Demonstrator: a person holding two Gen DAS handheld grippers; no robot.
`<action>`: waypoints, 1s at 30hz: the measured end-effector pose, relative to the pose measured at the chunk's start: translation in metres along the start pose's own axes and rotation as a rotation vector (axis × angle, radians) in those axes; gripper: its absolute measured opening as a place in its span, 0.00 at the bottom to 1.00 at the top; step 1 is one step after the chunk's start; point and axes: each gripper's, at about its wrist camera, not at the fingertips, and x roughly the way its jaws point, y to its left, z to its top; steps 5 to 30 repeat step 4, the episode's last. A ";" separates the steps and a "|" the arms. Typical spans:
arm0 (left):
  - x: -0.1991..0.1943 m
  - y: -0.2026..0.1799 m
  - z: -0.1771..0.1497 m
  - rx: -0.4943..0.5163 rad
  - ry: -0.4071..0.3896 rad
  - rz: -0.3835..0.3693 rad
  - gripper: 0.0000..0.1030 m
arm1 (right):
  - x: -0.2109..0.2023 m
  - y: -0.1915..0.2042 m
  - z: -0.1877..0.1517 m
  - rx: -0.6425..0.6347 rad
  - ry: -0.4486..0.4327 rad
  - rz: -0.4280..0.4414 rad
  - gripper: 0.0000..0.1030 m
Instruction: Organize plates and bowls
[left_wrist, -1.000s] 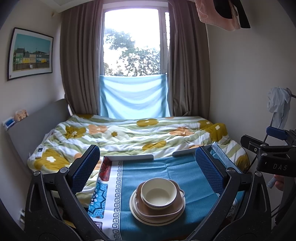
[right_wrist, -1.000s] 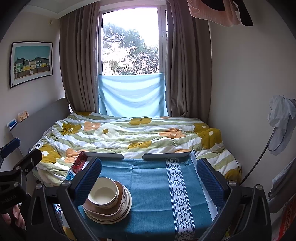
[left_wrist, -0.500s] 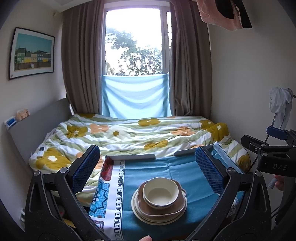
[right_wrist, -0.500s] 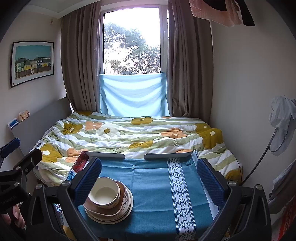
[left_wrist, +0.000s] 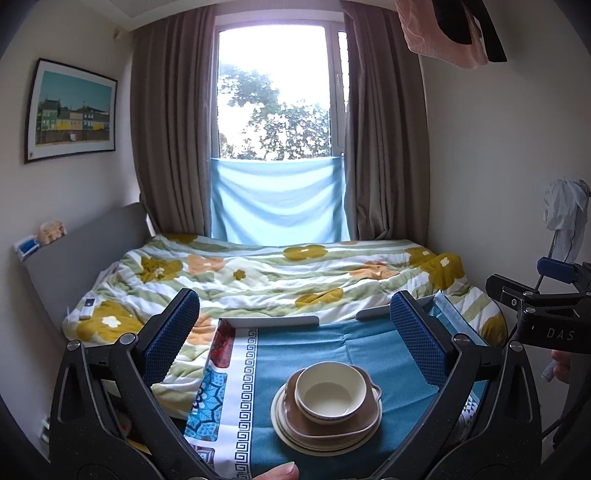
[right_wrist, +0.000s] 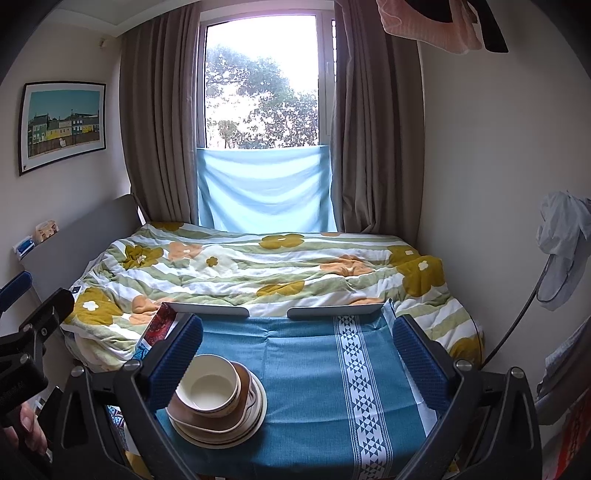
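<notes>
- The left gripper (left_wrist: 295, 332) hangs above the near part of the tabletop (left_wrist: 332, 339), its fingers (left_wrist: 171, 332) spread wide with nothing between them.
- The right gripper (right_wrist: 295, 350) sits likewise over the tabletop (right_wrist: 303, 369), fingers (right_wrist: 419, 360) wide apart and holding nothing.
- A stack of dishes stands on the blue tablecloth (left_wrist: 369, 343), toward the near edge: a cream bowl (left_wrist: 330, 391) on top, nested in a brown dish (left_wrist: 332, 424) that has a small handle on its right side, and under that cream plates (left_wrist: 295, 432).
- In the left wrist view the stack lies between the two fingers and below them, not touched by either.
- In the right wrist view the bowl (right_wrist: 208, 386), the brown dish (right_wrist: 236, 410) and the plates (right_wrist: 229, 432) sit at the left side of the tablecloth (right_wrist: 306, 369), just beside the left finger and partly hidden behind it; I cannot tell whether they touch.
- The cloth carries a white patterned band (right_wrist: 354, 387) on the right and a Greek-key border (left_wrist: 245, 387) on the left.
- Beyond the tabletop lies a bed with a flowered quilt (left_wrist: 277, 273), then a window (left_wrist: 273, 96) with brown curtains (left_wrist: 170, 129) and a pale blue sheet (left_wrist: 277, 199) hung across its lower part.
- A framed picture (left_wrist: 72, 110) hangs on the left wall.
- A fingertip (left_wrist: 279, 472) shows at the bottom edge of the left wrist view.
</notes>
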 end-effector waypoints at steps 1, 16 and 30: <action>0.001 0.000 0.000 0.004 -0.001 -0.003 1.00 | 0.000 0.000 0.000 0.000 0.000 0.000 0.99; 0.001 0.001 -0.001 0.009 -0.007 -0.002 1.00 | 0.000 0.000 0.000 -0.001 0.001 0.001 0.99; 0.001 0.001 -0.001 0.009 -0.007 -0.002 1.00 | 0.000 0.000 0.000 -0.001 0.001 0.001 0.99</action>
